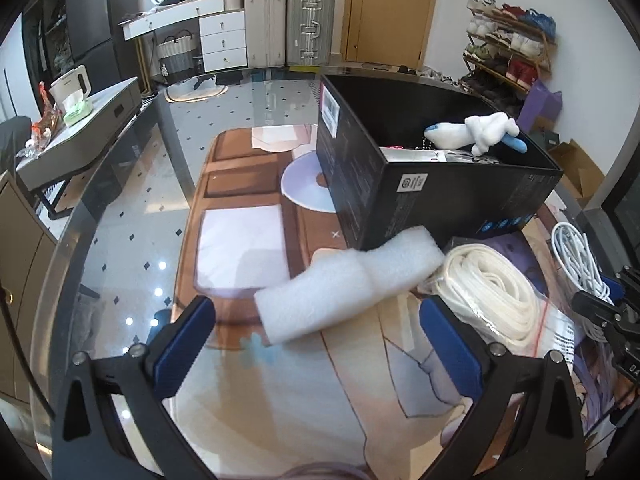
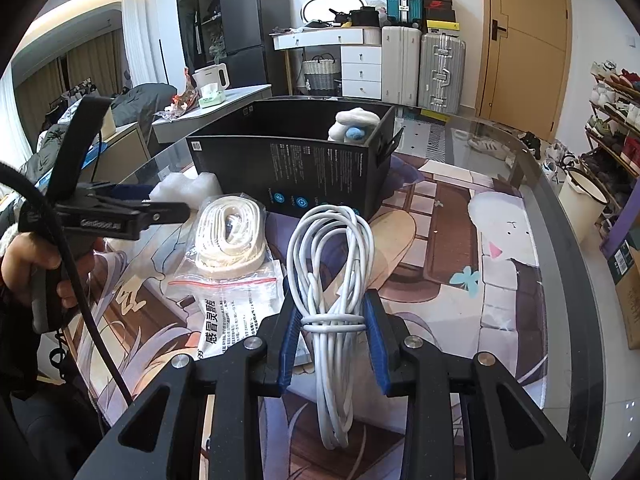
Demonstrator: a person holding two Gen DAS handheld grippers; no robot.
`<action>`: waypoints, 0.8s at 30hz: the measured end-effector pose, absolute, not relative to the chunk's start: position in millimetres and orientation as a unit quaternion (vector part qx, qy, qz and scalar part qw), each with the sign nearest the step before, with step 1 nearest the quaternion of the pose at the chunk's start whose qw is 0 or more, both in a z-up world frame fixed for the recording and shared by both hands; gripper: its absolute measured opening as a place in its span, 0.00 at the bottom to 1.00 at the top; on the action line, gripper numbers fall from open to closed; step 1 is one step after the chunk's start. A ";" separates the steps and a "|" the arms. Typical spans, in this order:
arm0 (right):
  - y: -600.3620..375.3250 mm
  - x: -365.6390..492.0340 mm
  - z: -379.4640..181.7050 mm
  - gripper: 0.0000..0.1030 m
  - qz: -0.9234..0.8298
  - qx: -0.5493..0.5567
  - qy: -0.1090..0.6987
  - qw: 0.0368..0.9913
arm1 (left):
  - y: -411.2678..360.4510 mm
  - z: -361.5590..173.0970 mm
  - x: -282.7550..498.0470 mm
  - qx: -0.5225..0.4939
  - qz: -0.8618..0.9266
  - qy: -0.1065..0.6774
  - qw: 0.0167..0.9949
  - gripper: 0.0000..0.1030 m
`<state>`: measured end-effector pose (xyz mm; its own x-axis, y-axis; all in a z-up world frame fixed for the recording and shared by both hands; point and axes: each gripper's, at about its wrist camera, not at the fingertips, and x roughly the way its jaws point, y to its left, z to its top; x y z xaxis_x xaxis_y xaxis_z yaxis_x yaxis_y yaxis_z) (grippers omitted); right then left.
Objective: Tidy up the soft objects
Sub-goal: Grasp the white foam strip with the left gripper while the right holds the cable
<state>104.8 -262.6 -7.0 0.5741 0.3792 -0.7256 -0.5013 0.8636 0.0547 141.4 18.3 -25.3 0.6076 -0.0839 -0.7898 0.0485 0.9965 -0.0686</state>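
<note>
At the bottom centre of the right wrist view, the right gripper [image 2: 334,332] pinches a coiled white cable [image 2: 332,272] between its blue pads, the loops fanning upward toward mid-frame. At the far left of the same view, a hand [image 2: 28,264] grips the handle of the left gripper [image 2: 176,210], which reaches toward the frame's centre.

In the left wrist view, the left gripper's blue pads stand spread wide at the lower left and lower right, nothing between them. Just above them, at centre frame, a piece of white foam [image 1: 348,284] lies on the printed mat [image 1: 256,380] covering the glass table [image 1: 132,216], one end touching the black box [image 1: 404,196]. Beside the foam, lower right, a coil of white strap in a clear zip bag [image 1: 484,292] rests on the mat.

Farther back, upper right of centre, a white-and-blue plush toy [image 1: 476,130] sits inside the open box. Suitcases [image 1: 288,24] line the far wall at top centre.
</note>
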 end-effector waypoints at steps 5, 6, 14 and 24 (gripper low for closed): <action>-262.7 104.5 -7.3 0.30 0.249 -0.078 0.388 0.884 | 14.8 -28.0 147.0 -0.011 -0.046 0.444 0.895 0.90; -262.5 104.8 -7.3 0.30 0.249 -0.078 0.389 0.884 | 14.5 -28.3 147.3 -0.011 -0.049 0.445 0.894 0.86; -262.7 103.1 -7.2 0.30 0.252 -0.079 0.389 0.883 | 13.7 -23.7 139.5 -0.014 -0.075 0.435 0.897 0.60; -260.4 101.3 -7.7 0.30 0.253 -0.086 0.391 0.880 | 15.4 -20.3 110.5 -0.017 -0.107 0.421 0.900 0.32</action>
<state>101.3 -260.4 -7.7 0.5652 0.3787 -0.7329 -0.5134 0.8569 0.0468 110.5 15.4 -20.3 0.6221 -0.2081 -0.7547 0.1788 0.9763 -0.1218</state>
